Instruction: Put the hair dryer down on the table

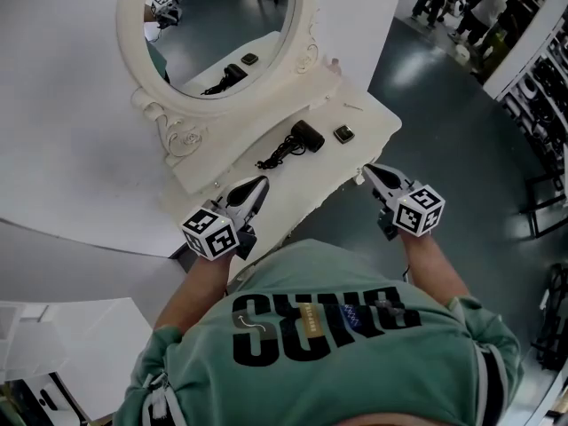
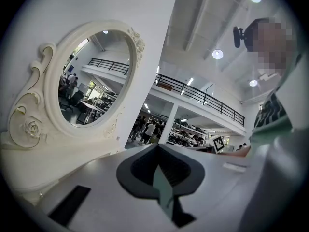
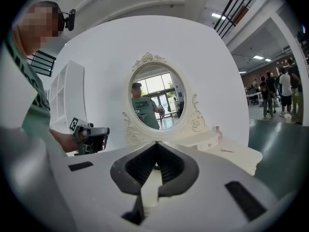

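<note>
The black hair dryer [image 1: 308, 135] lies on the white vanity table [image 1: 377, 116], below the oval white-framed mirror [image 1: 213, 25], with its coiled black cord [image 1: 277, 155] trailing from it and a small dark square object [image 1: 343, 134] just beside it. Neither gripper touches it. The left gripper [image 1: 256, 187] and the right gripper [image 1: 371, 172] hang near the table's front edge, each with jaws pressed together on nothing. The dryer sits beyond and between the two tips, its long axis running along the tabletop, cord end toward the left gripper. Judged from this, the putting-down looks done, and any further reach would suit either hand about equally
</note>
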### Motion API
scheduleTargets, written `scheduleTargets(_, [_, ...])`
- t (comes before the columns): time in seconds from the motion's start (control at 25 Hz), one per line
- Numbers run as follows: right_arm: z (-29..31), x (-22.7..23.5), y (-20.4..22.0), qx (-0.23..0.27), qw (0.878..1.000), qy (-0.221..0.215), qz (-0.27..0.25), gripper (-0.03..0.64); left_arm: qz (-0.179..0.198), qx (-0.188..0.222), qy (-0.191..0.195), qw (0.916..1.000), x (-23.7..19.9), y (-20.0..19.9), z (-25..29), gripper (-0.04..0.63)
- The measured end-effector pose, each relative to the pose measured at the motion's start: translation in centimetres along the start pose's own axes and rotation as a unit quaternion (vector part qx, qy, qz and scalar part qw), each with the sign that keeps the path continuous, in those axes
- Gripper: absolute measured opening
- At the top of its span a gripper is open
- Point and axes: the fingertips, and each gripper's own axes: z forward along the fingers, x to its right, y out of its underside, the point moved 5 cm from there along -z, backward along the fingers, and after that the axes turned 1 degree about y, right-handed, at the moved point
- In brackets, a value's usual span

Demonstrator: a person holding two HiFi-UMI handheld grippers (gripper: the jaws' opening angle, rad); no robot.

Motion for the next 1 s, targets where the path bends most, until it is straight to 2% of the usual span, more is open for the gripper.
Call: scheduleTargets(1.0, [-0.17, 0.03, 0.04, -0.013, 1.0, 0.013, -0.023, -0.006, -0.012, -0.001, 0.004, 0.9999, 0.1, 0.65, 0.03, 0.009])
